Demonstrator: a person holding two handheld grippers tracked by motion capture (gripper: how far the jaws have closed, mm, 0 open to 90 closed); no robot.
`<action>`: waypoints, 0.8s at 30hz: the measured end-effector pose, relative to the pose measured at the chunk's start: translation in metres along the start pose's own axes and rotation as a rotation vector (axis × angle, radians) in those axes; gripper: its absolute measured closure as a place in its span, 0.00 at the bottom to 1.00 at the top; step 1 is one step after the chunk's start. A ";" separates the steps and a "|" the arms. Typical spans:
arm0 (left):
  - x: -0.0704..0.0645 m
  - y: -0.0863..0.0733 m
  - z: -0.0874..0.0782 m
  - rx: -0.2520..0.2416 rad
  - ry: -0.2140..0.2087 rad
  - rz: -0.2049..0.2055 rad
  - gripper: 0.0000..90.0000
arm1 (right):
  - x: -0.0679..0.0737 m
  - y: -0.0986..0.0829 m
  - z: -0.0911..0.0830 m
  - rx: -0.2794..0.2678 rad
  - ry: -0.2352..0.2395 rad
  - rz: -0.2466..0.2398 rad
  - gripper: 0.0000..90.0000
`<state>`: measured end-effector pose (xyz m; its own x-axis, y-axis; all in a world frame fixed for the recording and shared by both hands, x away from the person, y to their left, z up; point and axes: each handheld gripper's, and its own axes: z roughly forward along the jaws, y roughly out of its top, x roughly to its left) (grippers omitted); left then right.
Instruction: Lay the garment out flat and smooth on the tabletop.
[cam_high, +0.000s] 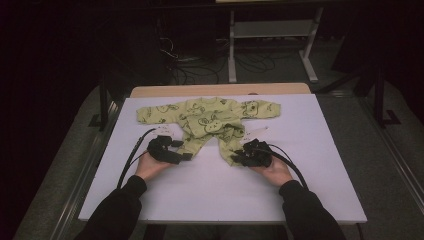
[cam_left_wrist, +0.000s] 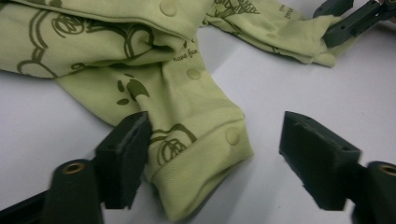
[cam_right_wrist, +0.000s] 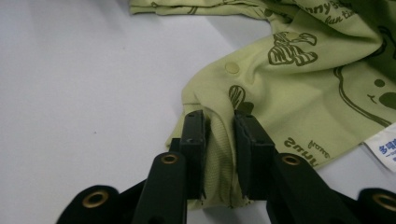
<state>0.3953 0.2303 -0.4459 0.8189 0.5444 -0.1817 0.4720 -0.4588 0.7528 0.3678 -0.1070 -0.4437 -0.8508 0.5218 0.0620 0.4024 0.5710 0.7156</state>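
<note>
The right tool (cam_right_wrist: 219, 154) pinches one leg cuff of the green baby suit (cam_high: 210, 120), while the left tool (cam_left_wrist: 215, 158) gapes wide around the other cuff on the surface (cam_high: 200, 190).

Long black sleeves (cam_high: 117, 210) are worn; matte black two-jaw grippers (cam_high: 167, 149) carry brass-ringed screw holes (cam_right_wrist: 169, 158) behind the jaws, black cables (cam_high: 131, 155) trailing rearward.

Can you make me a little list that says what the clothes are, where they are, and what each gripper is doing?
Clothing: green baby romper with bear prints, spread flat
Surface: white board
Left gripper: open, jaws either side of one leg cuff
Right gripper: shut on the other leg cuff
Snaps: round buttons along the legs
Label: white tag at the hem
</note>
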 end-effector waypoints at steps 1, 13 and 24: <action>0.000 0.000 0.000 0.003 0.012 0.004 0.36 | 0.000 0.000 0.000 -0.003 0.005 0.003 0.84; 0.004 0.000 -0.002 0.037 0.102 -0.003 0.78 | -0.001 0.002 -0.001 -0.009 0.042 0.025 0.88; -0.004 0.007 -0.023 0.003 0.029 -0.007 0.89 | -0.004 0.002 -0.004 -0.022 0.080 0.054 0.88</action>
<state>0.3882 0.2409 -0.4252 0.8055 0.5681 -0.1686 0.4789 -0.4565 0.7498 0.3702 -0.1105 -0.4397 -0.8528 0.4985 0.1555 0.4414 0.5289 0.7249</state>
